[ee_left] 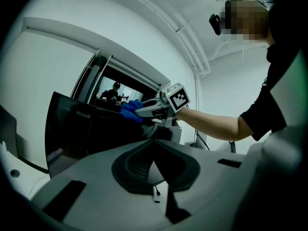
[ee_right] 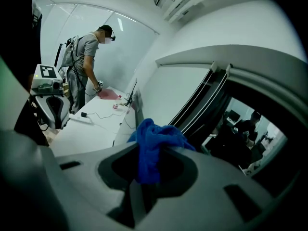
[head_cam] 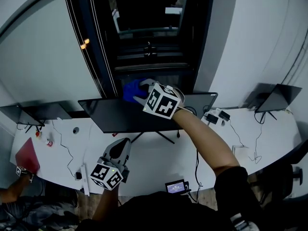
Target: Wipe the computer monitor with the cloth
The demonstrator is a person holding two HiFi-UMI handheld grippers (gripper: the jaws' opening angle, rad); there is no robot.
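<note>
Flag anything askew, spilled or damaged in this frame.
Nothing stands out. The right gripper holds the blue cloth at the top edge of the monitor, which stands level on the desk. The left gripper hangs shut and empty.

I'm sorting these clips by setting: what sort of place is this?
Probably an office or lab workroom: a long white desk carries several monitors and cables, beside a dark interior window.

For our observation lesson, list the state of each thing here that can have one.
Monitor, screen dark, upright on the desk.
Cloth, bunched, held at the monitor's top edge.
Right gripper, shut on the cloth.
Left gripper, shut, empty.
Small device, screen lit.
</note>
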